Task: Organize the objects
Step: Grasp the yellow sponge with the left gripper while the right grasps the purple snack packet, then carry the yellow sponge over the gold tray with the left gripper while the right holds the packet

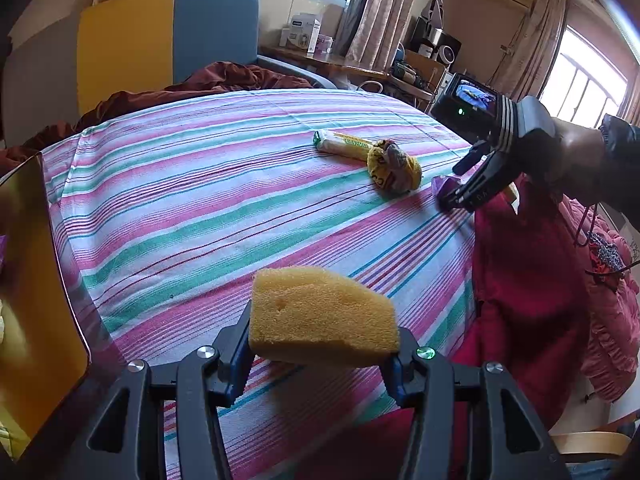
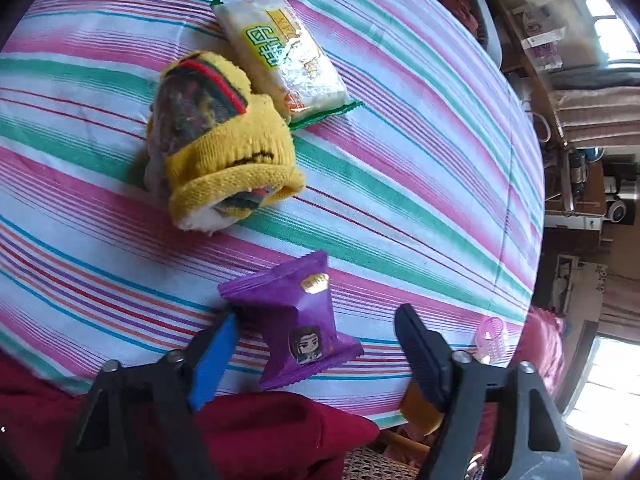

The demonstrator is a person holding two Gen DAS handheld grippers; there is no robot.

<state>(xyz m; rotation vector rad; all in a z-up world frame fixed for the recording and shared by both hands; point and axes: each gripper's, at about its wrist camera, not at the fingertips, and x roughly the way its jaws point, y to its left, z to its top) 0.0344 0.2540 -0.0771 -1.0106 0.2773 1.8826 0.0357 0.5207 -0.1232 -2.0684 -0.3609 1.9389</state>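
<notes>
Where left view misses it, pink curler (image 2: 493, 339) beside purple packet (image 2: 301, 326).

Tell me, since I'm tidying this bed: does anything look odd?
The yellow knit sock is stuffed with crinkled plastic wrappers that poke out of both ends. It leans against the white snack packet. Otherwise nothing looks spilled or broken.

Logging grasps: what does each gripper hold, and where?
Left gripper clamps the yellow sponge by its near end. Right gripper holds nothing; jaws straddle the purple packet.
</notes>
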